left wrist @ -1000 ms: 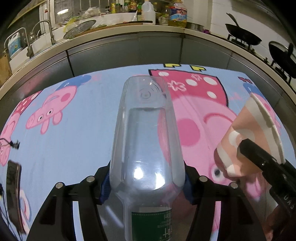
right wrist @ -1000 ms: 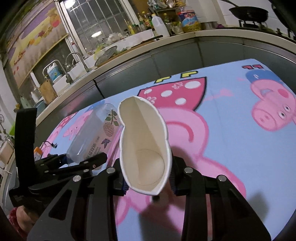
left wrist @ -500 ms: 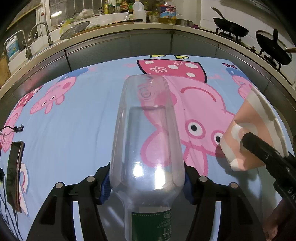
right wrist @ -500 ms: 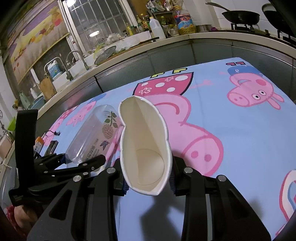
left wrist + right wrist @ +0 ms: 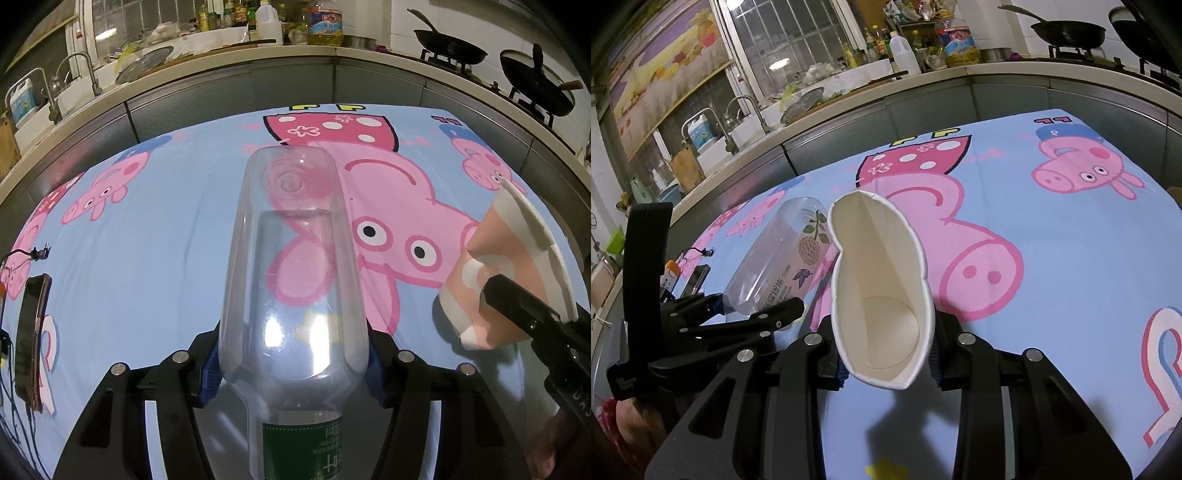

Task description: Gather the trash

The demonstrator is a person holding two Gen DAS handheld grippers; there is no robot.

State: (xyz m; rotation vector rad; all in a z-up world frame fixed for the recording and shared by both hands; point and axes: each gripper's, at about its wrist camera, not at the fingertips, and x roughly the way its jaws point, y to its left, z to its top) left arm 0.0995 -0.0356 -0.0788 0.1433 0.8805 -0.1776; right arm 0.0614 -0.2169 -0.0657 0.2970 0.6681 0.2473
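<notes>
Above a table [image 5: 155, 258] draped in a cartoon-pig cloth, the left hand-held gripper [image 5: 293, 373] clamps a clear plastic bottle [image 5: 291, 277], base pointing to 12 o'clock. The right hand-held gripper [image 5: 886, 354] squeezes a crushed paper cup [image 5: 879, 288], mouth toward the camera; in the left view that cup shows at 3 o'clock. A phone [image 5: 33, 339] and cable [image 5: 22, 254] lie at 9 o'clock on the cloth. Beyond the table, at 12 o'clock, a kitchen worktop [image 5: 332, 55] carries oil bottles [image 5: 325, 22]; 2 woks [image 5: 448, 46] sit at 2 o'clock, taps [image 5: 81, 70] at 10 o'clock.
</notes>
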